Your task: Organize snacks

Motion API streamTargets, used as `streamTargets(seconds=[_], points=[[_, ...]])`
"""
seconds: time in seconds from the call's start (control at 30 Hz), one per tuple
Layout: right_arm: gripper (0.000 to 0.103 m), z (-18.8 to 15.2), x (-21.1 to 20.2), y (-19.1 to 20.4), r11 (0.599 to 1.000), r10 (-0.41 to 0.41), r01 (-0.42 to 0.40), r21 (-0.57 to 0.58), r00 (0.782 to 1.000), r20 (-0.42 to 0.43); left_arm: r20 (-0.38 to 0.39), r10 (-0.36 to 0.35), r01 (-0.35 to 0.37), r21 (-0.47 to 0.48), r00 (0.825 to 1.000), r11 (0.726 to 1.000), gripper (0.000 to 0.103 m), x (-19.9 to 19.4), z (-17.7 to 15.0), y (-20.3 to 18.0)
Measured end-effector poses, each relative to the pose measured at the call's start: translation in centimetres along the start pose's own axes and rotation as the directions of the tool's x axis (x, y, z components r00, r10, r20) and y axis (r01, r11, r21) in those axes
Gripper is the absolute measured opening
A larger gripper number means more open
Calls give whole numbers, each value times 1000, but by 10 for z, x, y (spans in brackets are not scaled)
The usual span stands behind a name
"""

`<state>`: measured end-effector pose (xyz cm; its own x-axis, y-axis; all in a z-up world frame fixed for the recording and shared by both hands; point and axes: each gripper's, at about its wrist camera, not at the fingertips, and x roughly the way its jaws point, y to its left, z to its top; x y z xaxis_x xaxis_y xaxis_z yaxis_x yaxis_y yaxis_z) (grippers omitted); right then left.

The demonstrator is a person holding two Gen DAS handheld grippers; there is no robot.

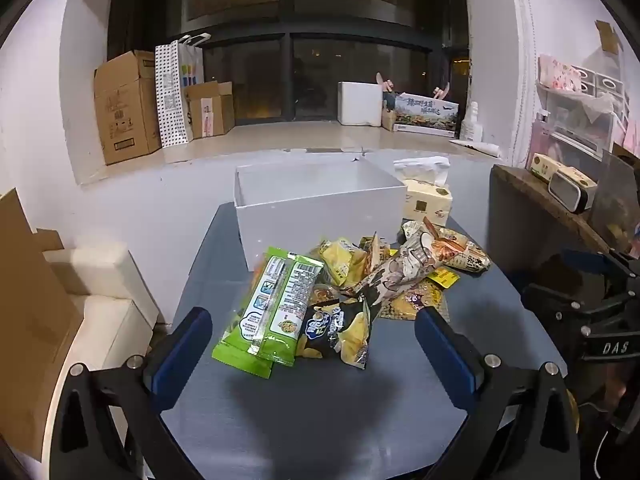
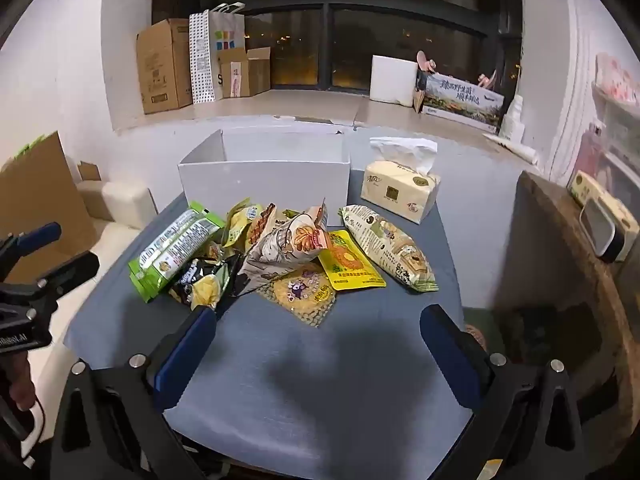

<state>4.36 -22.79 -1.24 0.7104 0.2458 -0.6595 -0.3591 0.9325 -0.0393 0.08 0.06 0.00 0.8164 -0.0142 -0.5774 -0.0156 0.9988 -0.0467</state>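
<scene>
Both the left tongs (image 1: 314, 338) and right tongs (image 2: 318, 336) gape wide and empty over the bench (image 2: 320, 380), snack packets (image 2: 280, 256) heaped before the white box (image 2: 264, 184) at its far edge.

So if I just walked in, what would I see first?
Probably the bright heap of snack packets in the middle of the grey table, with a green packet at its left edge. Right behind the heap stands a white box with its top open, and a pack of tissues sits just to the right of it. Both the left gripper and the right gripper are open, holding nothing.
</scene>
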Motion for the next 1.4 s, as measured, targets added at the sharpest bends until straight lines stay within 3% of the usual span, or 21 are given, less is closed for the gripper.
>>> streamTargets(seconds=[0.1, 0.2, 0.63, 1.4], points=[[103, -1, -1, -3, 1000, 15, -16, 11, 1000, 19, 5, -20, 20, 3, 1000, 1000, 103, 3, 2, 4], [103, -2, -1, -2, 1000, 19, -19, 13, 1000, 9, 22, 9, -10, 49, 1000, 999, 103, -1, 0, -10], [103, -1, 3, -9, 997, 31, -29, 69, 999, -26, 5, -26, 26, 36, 1000, 999, 103, -2, 1, -12], [103, -4, 7, -14, 996, 39, -35, 85, 998, -40, -4, -22, 22, 42, 1000, 999, 103, -3, 1, -13]])
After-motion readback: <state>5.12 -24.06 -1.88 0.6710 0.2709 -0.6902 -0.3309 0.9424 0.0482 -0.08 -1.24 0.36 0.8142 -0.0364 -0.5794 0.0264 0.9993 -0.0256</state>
